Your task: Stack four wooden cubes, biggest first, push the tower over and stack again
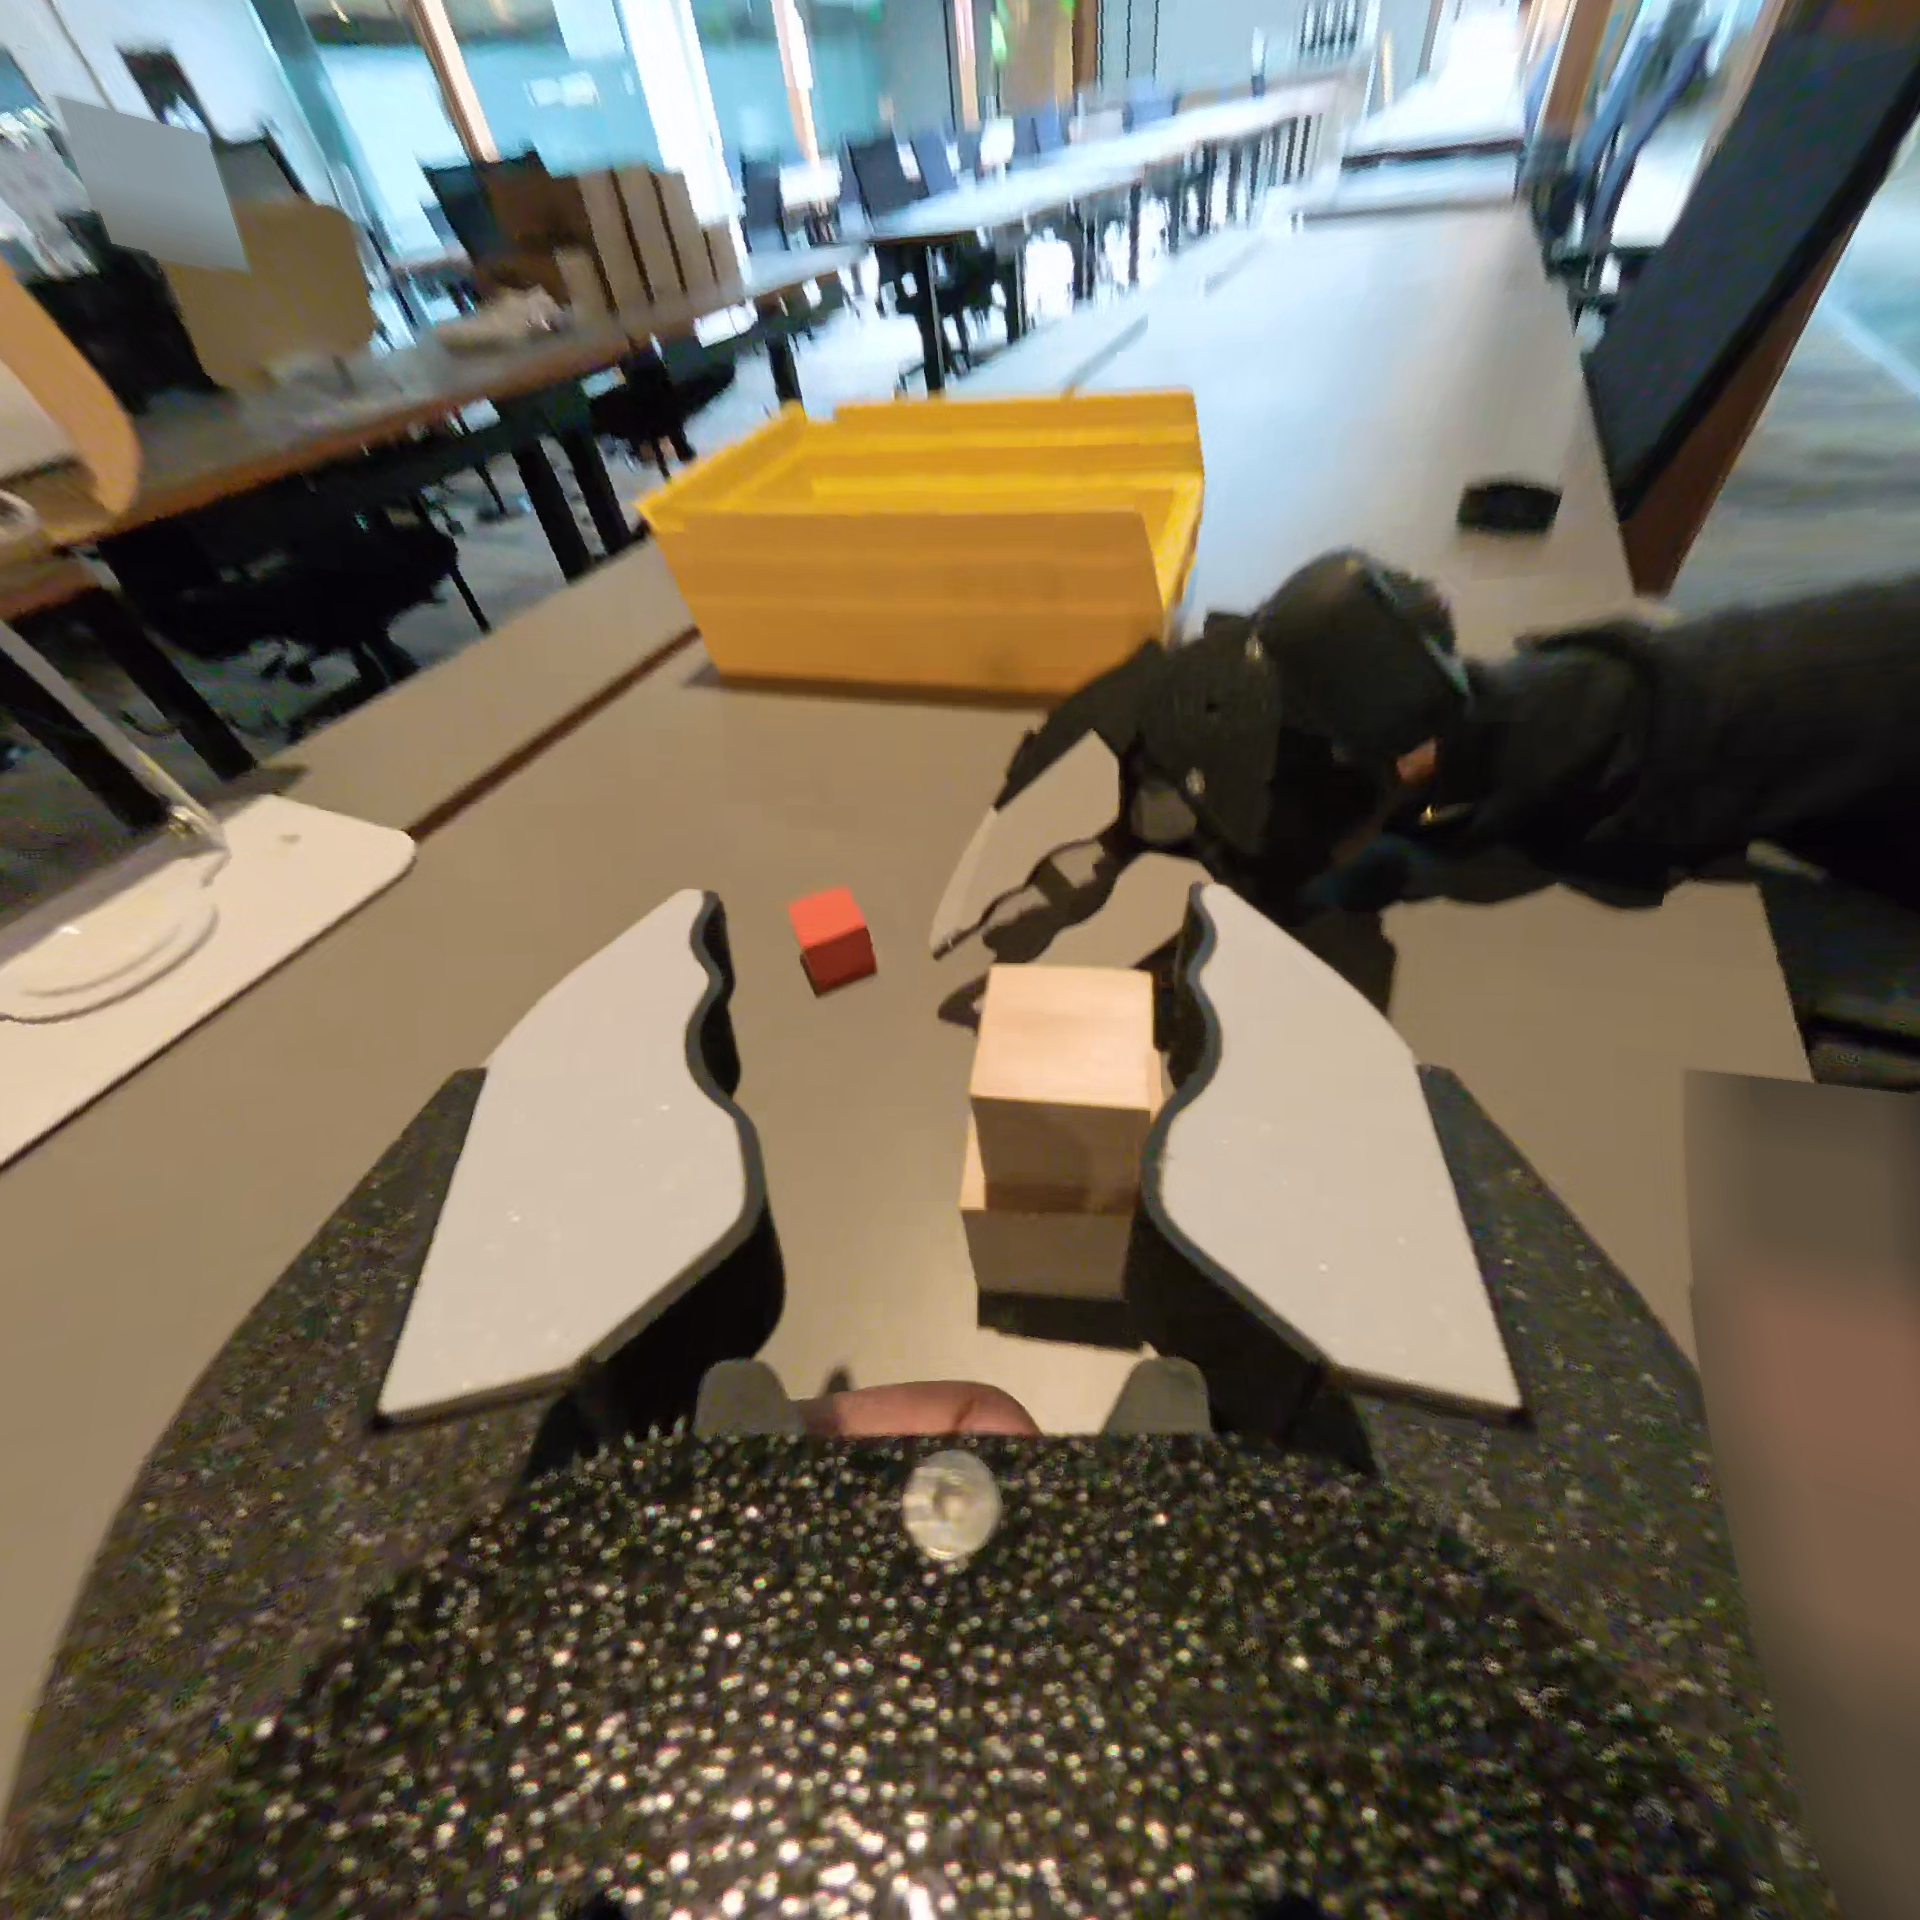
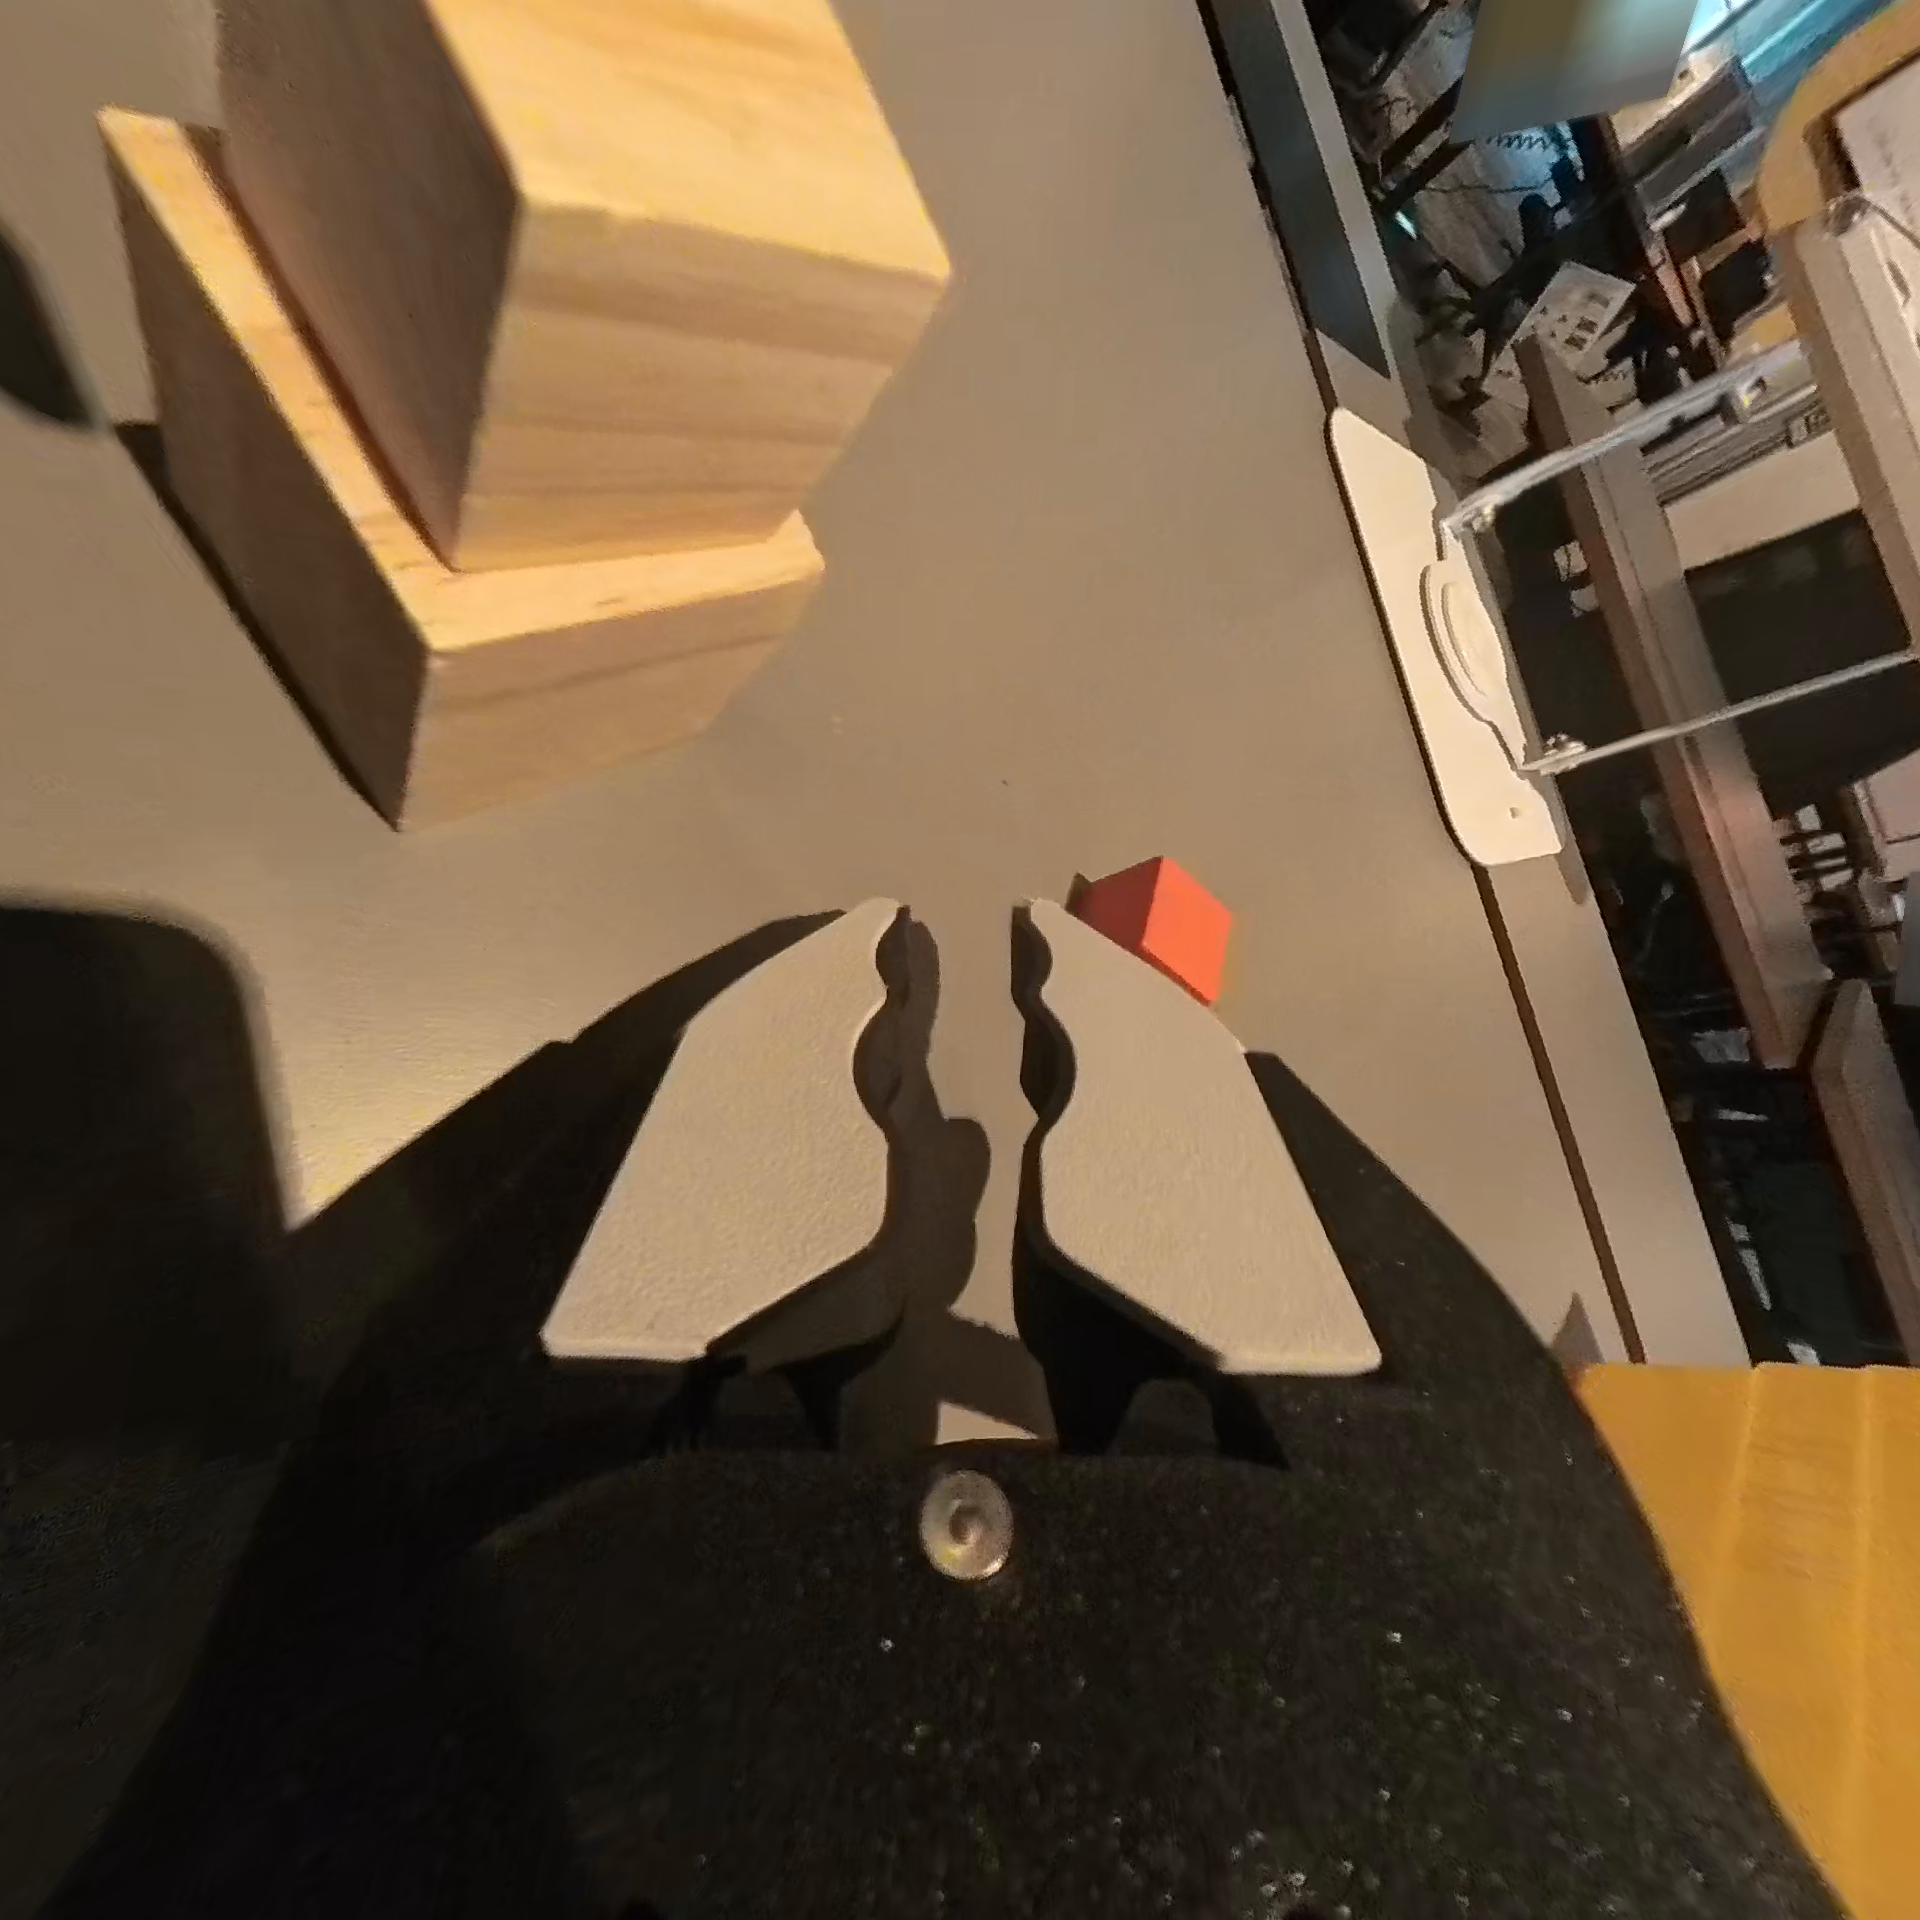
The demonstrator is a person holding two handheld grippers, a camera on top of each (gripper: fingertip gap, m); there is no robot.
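Note:
Two pale wooden cubes are stacked on the grey table (image 1: 623,1039), the smaller upper cube (image 1: 1065,1081) on the bigger lower cube (image 1: 1044,1247). My left gripper (image 1: 956,904) is open and empty, and the stack stands between its fingers, close to the right finger (image 1: 1299,1143). A small red cube (image 1: 831,935) lies just beyond. My right gripper (image 2: 966,914) is all but shut and empty, tips near the table. The red cube (image 2: 1164,925) sits just right of its right fingertip. The stack, upper cube (image 2: 675,260) on lower cube (image 2: 582,644), is at the upper left. The right gripper (image 1: 966,914) also shows beyond the stack.
A yellow bin (image 1: 935,561) stands at the far side of the table and also shows in the right wrist view (image 2: 1766,1558). A white pad with a clear stand (image 1: 187,935) lies at the table's left edge (image 2: 1455,644). Other desks and chairs stand beyond. My right fingertips sit around 15 centimeters from my left ones. The small red cube (image 1: 831,935) lies some 5 centimeters from my right tips, 15 centimeters from my left tips. The right camera catches it too, in the right wrist view (image 2: 1157,898).

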